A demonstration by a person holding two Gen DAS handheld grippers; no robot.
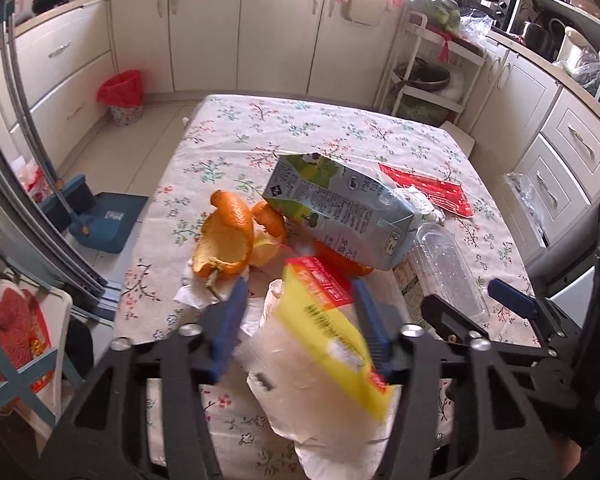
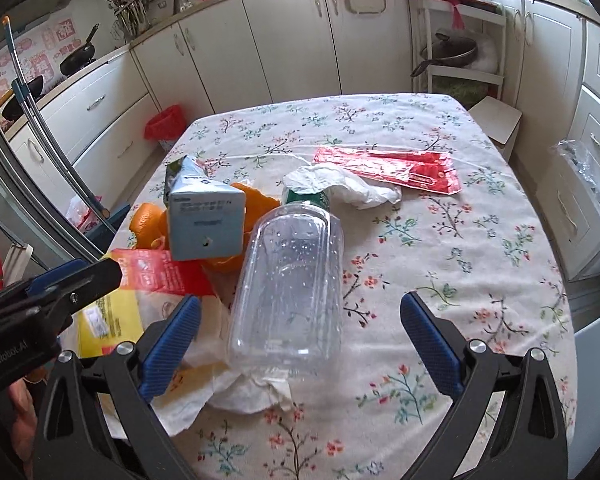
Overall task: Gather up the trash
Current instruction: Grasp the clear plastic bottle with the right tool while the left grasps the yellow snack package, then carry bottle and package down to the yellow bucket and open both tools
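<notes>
The counter (image 2: 440, 240), draped in a floral cloth, is filling the middle of both views. At lower center of the right wrist view, a clear plastic bottle (image 2: 288, 280) is lying on its side, with the right gripper (image 2: 300, 340) spreading its 2 blue fingers (image 2: 172, 340) wide on either side of the bottle's near end, not touching it. A grey-green carton (image 1: 340, 212) is lying tipped at center of the left wrist view, leaning on orange peel (image 1: 228, 244). At lower center there, the left gripper (image 1: 300, 320) is pinching a yellow-and-red plastic bag (image 1: 320, 340) between its fingers (image 1: 228, 328); the bag is blurring. A red wrapper (image 2: 388, 168) is lying flat at upper center of the right wrist view, beside a crumpled white tissue (image 2: 340, 186). A red-lined bin (image 1: 122, 96) is standing on the floor, upper left.
</notes>
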